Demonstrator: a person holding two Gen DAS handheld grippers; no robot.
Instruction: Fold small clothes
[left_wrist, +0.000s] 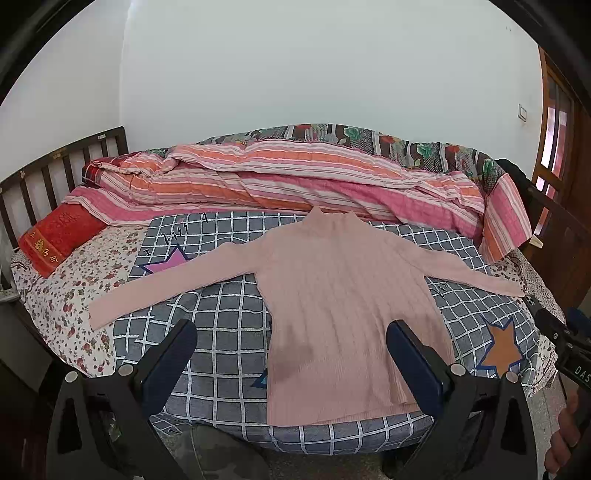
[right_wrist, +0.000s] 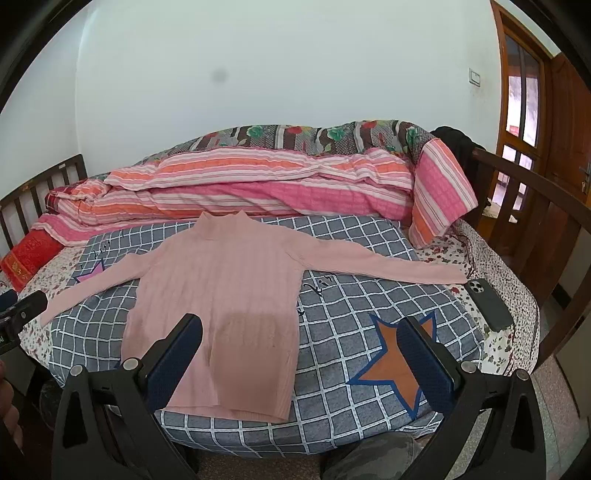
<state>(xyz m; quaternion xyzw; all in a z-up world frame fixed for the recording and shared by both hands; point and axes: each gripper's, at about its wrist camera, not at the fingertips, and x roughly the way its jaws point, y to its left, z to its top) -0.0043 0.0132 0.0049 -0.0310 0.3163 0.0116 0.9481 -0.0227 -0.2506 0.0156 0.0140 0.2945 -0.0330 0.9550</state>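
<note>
Left wrist view looks down the left hand-held gripper (left_wrist: 291, 354), whose two dark fingers stand wide apart with nothing between them, poised above the near hem of the pink sweater (left_wrist: 343, 314). In the right wrist view the right hand-held gripper (right_wrist: 301, 350) is likewise spread open and empty, its left finger over the sweater's hem and its right finger over the orange star printed on the grey checked blanket (right_wrist: 351, 251). The sweater lies flat on that blanket on the bed, collar pointing away from the grippers toward the rolled striped quilt (right_wrist: 258, 184), both sleeves spread straight out to the sides. No fold looks started yet, so a sleeve or side edge is probably the first thing to pick up. Just beyond the sweater's right cuff a dark phone (right_wrist: 489, 304) rests near the bed's edge; a sleeve swept carelessly could catch it and nudge it off. The knit is thin and lies directly on the blanket, so a pinch taken too deep may gather the blanket too, while a shallow one could slip off. The left cuff lies past the blanket on the floral sheet (left_wrist: 62, 295), a long reach from the sweater's body.
</note>
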